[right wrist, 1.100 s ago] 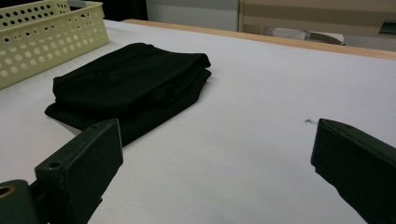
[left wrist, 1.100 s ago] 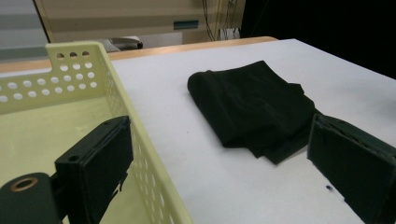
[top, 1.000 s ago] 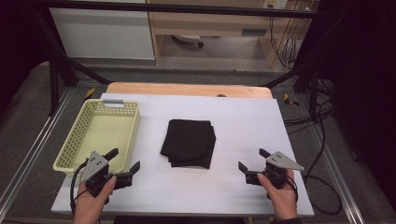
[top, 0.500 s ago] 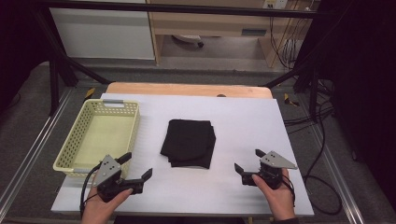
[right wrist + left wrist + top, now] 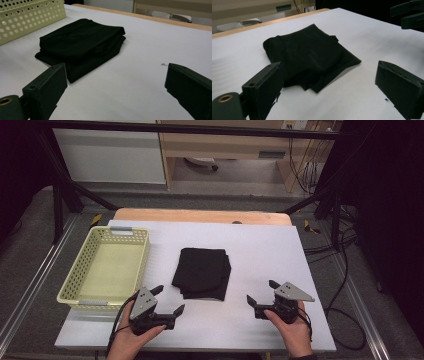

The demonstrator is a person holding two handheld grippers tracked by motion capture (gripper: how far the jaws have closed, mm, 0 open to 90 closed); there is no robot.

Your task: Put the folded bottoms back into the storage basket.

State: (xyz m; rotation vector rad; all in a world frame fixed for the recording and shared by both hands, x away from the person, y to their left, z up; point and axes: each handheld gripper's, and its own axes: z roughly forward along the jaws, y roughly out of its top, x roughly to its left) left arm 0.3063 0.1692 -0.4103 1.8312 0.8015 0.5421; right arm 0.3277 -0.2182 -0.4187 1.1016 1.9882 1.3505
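Now both grippers are held low at the near edge, jaws apart, nothing gripped.
Folded black cloth [image 5: 202, 273] is laid mid-table on the white table [image 5: 260, 245], between and beyond the left gripper [image 5: 169, 302] and the right gripper [image 5: 261, 292]; both are kept apart from it. Yellow basket [image 5: 75, 270] is seen far left, beside the cloth.

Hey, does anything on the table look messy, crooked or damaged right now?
Only slightly: the folded black cloth lies a bit askew, its lower layers sticking out unevenly at the near edge. The yellow basket looks intact and sits squarely.
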